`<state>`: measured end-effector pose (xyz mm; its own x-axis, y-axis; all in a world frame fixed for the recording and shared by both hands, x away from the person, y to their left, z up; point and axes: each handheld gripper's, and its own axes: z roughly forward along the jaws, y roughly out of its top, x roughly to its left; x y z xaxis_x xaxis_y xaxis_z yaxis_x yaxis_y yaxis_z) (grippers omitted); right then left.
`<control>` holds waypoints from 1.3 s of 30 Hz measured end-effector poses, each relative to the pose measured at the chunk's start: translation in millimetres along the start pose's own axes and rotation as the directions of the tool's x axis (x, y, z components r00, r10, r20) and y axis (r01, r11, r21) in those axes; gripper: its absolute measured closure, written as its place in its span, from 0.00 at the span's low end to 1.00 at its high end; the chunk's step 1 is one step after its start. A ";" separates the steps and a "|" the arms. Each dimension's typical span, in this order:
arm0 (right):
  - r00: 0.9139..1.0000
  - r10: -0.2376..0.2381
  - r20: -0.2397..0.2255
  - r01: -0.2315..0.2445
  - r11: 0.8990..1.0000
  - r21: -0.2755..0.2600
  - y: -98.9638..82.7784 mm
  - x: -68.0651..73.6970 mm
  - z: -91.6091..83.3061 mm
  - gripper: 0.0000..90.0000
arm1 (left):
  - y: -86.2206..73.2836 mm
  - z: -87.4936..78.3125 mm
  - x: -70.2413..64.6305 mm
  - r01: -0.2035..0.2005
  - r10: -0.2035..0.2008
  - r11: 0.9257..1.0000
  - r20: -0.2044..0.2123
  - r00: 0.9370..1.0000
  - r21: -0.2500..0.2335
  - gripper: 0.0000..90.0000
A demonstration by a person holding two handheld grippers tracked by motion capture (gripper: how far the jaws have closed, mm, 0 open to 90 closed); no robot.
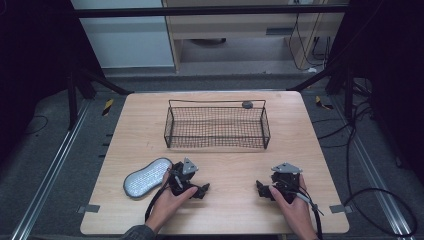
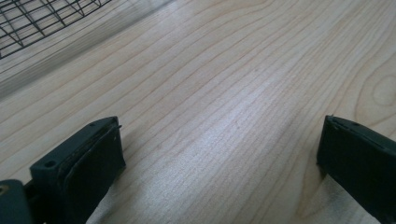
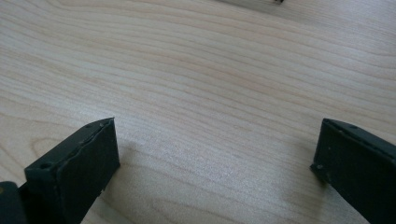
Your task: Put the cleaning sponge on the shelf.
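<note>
Presently your left gripper (image 1: 202, 190) and right gripper (image 1: 260, 188) rest with jaws apart, empty; the pad (image 1: 147, 176) lies just left of your left one, long axis diagonal.

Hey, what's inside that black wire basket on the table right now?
The wire basket looks empty; its mesh floor shows bare. A small dark round object sits at its far rim, whether on it or behind it is unclear.
</note>
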<state>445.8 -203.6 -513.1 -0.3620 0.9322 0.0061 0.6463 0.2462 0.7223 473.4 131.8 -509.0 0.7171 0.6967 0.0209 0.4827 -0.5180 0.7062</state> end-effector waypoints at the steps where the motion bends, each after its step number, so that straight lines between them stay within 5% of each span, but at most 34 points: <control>1: 1.000 -0.009 0.001 0.009 1.000 -0.001 -0.5 -0.5 0.1 0.00 | 0.7 -0.3 0.0 -0.004 0.004 1.000 0.003 1.000 0.005 0.01; 8: 0.999 -0.028 -0.020 0.028 1.000 -0.001 -0.2 -2.8 0.2 0.00 | 8.4 -10.9 -1.7 -0.062 0.062 0.998 0.010 0.998 0.005 0.03; 12: 0.999 -0.028 -0.018 0.028 1.000 -0.002 -0.4 -2.7 0.2 0.00 | 10.6 -19.3 2.7 -0.051 0.051 0.999 0.001 0.999 -0.007 0.03; 24: 0.999 -0.024 -0.024 0.024 1.000 0.000 -2.8 -0.7 -2.7 0.00 | 4.8 -66.0 43.3 -0.045 0.045 0.999 -0.070 0.997 -0.001 0.04; 39: 0.999 -0.040 -0.033 0.040 0.999 -0.001 -4.8 -0.7 -4.4 0.00 | -2.7 -99.8 80.4 -0.070 0.085 0.985 -0.089 0.992 0.155 0.04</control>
<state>440.1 -206.6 -513.5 -0.4094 0.9123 0.0001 0.6307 0.2829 0.7226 479.6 238.7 -438.7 0.7075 0.6919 0.1438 0.5032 -0.6361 0.5850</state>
